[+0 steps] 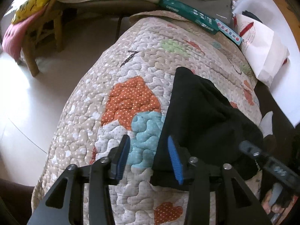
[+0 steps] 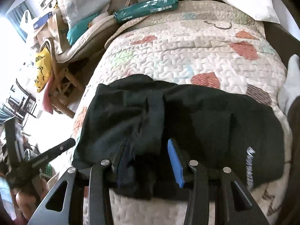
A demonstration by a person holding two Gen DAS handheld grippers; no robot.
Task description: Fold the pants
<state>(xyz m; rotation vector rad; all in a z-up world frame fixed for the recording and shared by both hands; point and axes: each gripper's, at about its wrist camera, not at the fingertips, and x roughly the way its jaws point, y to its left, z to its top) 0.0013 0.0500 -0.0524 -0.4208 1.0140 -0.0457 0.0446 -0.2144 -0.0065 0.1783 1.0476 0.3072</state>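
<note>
Leftmost, the left gripper (image 1: 149, 155) hovers with its fingers apart over the patchwork quilt (image 1: 131, 61), its right-hand blue pad against the edge of the black pants (image 1: 202, 108). Further right, the right gripper (image 2: 148, 159) also has its fingers apart, a bunched fold of the pants (image 2: 187, 112) lying between them on the quilt (image 2: 187, 43).

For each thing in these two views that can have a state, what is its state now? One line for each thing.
pants: black, bunched and partly folded, lying on the quilt.
quilt: spread flat under the pants.
left gripper: open, over the quilt at the pants' edge, holding nothing.
right gripper: open, with pants fabric between its fingers.
green package: closed, lying at the quilt's far edge.
</note>
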